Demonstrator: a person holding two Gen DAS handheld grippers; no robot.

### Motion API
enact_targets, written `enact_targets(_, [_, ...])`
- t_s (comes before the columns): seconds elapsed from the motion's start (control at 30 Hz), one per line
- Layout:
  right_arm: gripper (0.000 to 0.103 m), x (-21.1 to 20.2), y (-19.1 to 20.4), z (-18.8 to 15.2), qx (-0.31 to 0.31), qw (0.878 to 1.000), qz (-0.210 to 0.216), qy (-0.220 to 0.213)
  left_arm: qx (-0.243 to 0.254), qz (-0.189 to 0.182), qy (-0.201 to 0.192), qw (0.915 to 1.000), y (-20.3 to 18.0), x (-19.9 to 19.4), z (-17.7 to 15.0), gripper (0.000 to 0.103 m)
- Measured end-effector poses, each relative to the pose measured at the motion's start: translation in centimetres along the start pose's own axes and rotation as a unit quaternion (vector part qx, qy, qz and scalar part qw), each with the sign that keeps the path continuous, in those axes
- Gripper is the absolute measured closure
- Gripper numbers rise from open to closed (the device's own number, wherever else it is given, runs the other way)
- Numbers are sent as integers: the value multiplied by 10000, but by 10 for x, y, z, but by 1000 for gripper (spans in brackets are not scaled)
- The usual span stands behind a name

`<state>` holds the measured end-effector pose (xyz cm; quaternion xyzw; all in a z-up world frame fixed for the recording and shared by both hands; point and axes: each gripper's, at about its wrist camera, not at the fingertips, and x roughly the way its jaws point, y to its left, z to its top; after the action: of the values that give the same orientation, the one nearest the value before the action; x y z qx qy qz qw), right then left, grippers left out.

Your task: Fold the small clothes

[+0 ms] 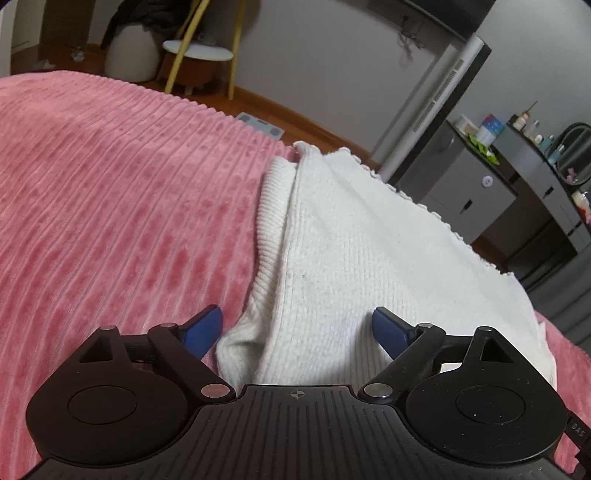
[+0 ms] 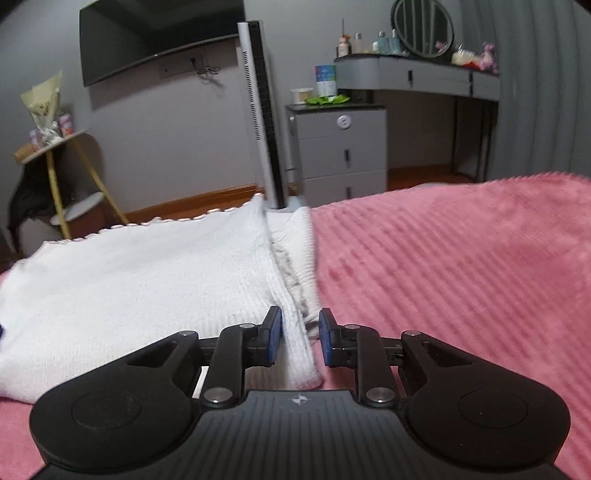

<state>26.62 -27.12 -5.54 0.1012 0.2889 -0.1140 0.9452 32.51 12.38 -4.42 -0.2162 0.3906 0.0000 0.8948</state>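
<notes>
A white knitted garment (image 1: 369,229) lies flat on the pink ribbed blanket (image 1: 110,184), with a ribbed sleeve (image 1: 273,221) folded along its left side. My left gripper (image 1: 297,314) hovers over the garment's near left corner, its blue pads spread wide and holding nothing. In the right wrist view the same garment (image 2: 147,273) fills the left half, on the blanket (image 2: 461,258). My right gripper (image 2: 300,314) stands at its right edge. There the jaws are narrow, and a raised ridge of the folded edge fills the gap between the blue pads.
The bed's far edge runs just beyond the garment. Past it stand a white tower fan (image 2: 262,122), a grey drawer cabinet (image 2: 343,151), a dressing table (image 2: 417,75) with a round mirror, and a yellow-legged side table (image 2: 59,173). A dark screen (image 2: 155,33) hangs on the wall.
</notes>
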Motion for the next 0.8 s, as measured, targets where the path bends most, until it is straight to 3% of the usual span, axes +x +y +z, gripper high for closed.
enact_targets(0.13, [82,1,-13,3,287,9980,528,187,-292,-248,24,9993,9,-20,-10,13])
enact_targets(0.23, [88,1,-16,3,329,9966,719,245,-407,-371,48,9985,16,-33,-22,14])
enact_targets(0.3, [93,4,-15,3,329,9964,723,300,-380,-451,146,9981,18,-35,-26,20])
enact_targets(0.4, [96,0,-10,0,214,9972,685,216,-269,-267,137,9992,15,-33,-26,41])
enact_targets(0.43, [97,-2,-9,0,169,9978,631,145,-243,-163,132,9995,15,-32,-25,59])
enact_targets(0.47, [97,-5,-7,1,117,9985,537,50,-217,-79,134,9996,15,-31,-23,84])
enact_targets(0.5, [97,-7,-5,2,16,9995,324,-25,-207,-62,157,9996,16,-32,-21,84])
enact_targets(0.57, [97,-7,-2,1,-230,9997,-5,-81,-152,41,140,9998,16,-35,-17,84])
enact_targets(0.63, [96,1,-2,-1,-268,9995,-133,139,-41,175,134,9997,17,-37,-16,80])
enact_targets(0.67, [93,6,-2,-2,-312,9990,-155,290,-102,200,131,9997,19,-37,-16,63])
enact_targets(0.7, [88,6,-1,-2,-337,9988,-201,282,-207,283,130,9993,23,-38,-16,53])
enact_targets(0.73, [74,2,-2,1,-294,9990,-270,200,-309,302,69,9990,27,-40,-16,39])
enact_targets(0.77, [65,-2,-3,3,-235,9993,-292,96,-393,185,-3,9991,31,-42,-16,32])
enact_targets(0.8, [65,-7,-5,5,-139,9995,-267,-41,-463,64,4,9989,35,-41,-15,30])
